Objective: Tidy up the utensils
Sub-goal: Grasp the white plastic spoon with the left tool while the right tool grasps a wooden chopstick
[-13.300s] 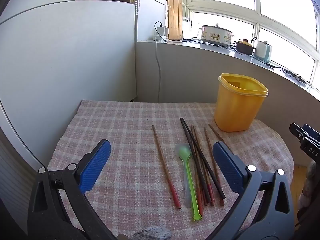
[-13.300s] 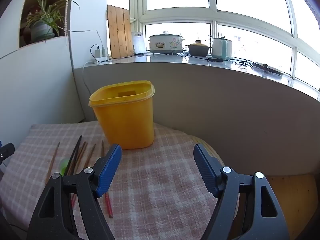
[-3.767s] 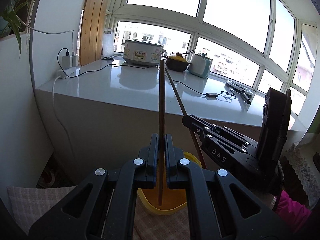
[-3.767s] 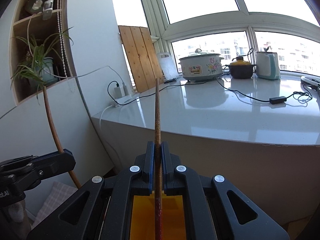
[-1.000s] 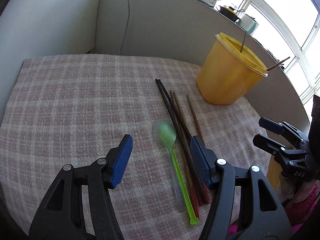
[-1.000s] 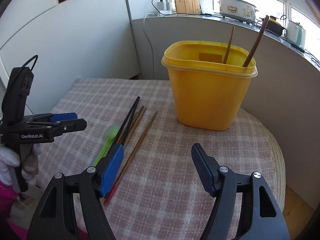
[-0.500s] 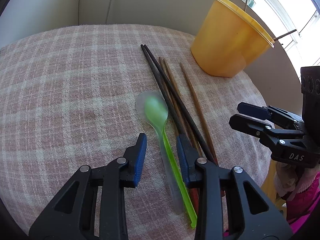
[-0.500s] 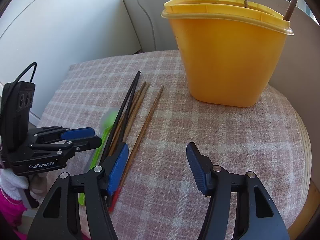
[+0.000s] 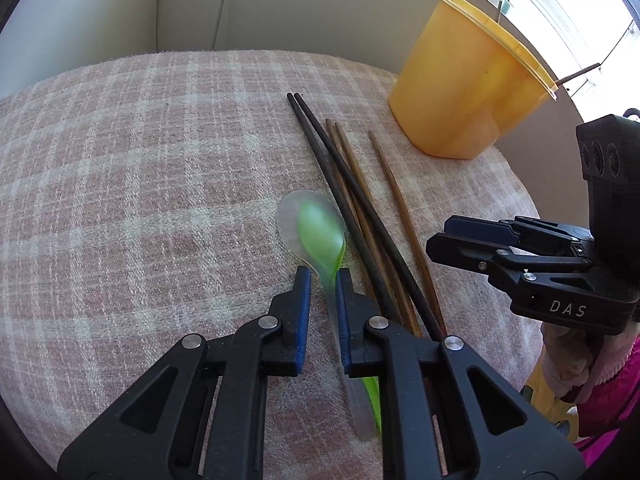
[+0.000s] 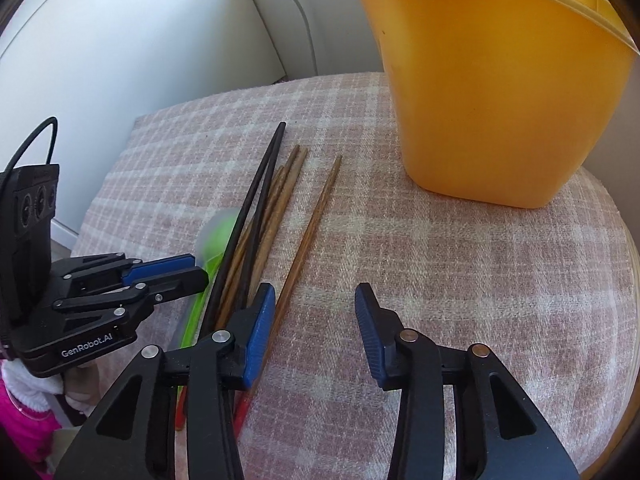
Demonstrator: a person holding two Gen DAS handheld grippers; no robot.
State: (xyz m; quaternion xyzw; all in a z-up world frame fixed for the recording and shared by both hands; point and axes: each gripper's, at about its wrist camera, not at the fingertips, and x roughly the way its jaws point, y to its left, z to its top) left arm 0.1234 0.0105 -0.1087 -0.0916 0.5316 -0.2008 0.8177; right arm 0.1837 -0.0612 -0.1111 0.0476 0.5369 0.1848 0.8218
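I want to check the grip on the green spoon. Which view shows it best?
The left wrist view: the green spoon lies centred, bowl clear, handle between the left gripper pads. The right wrist view shows only part of it, behind the chopsticks and that gripper.

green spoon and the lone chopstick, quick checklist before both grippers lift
1. Left gripper straddles the green spoon neck: ok.
2. Left pads pressing the spoon: cannot tell; jaws have just been closing, spoon between them, a gap shows.
3. Right gripper around the lone brown chopstick: not ok; it runs under the left finger, and the jaws have just been closing.
4. Black chopsticks clear of the left gripper: not ok, beside its right finger.
5. Yellow container upright: ok.
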